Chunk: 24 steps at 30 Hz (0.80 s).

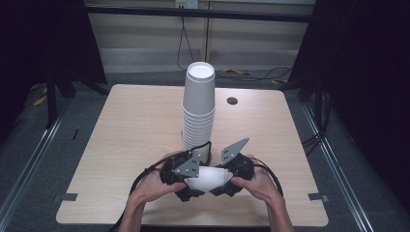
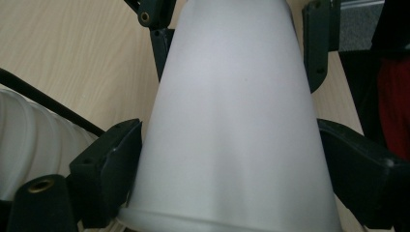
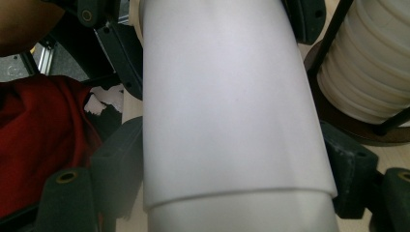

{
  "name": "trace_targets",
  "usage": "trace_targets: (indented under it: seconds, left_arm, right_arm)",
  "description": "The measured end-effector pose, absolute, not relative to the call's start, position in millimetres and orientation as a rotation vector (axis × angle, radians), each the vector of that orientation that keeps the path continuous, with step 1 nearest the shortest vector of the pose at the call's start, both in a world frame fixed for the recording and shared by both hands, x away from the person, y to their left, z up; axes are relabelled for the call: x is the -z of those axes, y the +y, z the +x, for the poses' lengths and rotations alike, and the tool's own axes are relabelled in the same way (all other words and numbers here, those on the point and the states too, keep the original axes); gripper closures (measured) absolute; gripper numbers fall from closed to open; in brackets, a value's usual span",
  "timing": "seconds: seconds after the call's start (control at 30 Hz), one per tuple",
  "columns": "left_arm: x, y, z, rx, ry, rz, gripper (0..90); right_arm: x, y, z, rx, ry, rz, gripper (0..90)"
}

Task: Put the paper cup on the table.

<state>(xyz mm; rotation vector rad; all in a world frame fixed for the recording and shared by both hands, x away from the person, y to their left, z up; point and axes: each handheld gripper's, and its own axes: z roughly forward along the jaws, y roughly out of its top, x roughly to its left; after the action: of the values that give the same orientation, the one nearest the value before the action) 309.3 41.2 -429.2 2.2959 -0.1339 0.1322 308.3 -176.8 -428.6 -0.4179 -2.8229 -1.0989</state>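
The left claw (image 1: pixel 189 186) grips one end of a white paper cup (image 1: pixel 209 178), its two black jaws pressing on both sides of the cup wall, as the left gripper view shows. The right claw (image 1: pixel 223 185) grips the other end of the same cup (image 3: pixel 227 111) in the same way, with a jaw on each side. The cup lies on its side between the two claws, just above the near part of the worktop (image 1: pixel 130 125). In the right gripper view a second cup edge shows inside the first one. Just behind the claws stands a tall stack of cups (image 1: pixel 198 104) in a dark wire holder (image 3: pixel 348 121).
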Motion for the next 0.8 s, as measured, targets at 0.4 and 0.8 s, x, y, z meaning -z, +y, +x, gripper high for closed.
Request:
trace_targets:
  seconds: [0.4, 0.8]
  left_arm:
    - [425, 54, 311, -0.112, -0.049, 2.153, 15.6]
    - [424, 75, 312, -0.143, 0.091, 2.032, 15.6]
  right_arm:
    - [431, -182, 306, 1.107, -2.844, -0.46, 22.0]
    - [436, -193, 303, 1.16, -2.829, -0.566, 21.6]
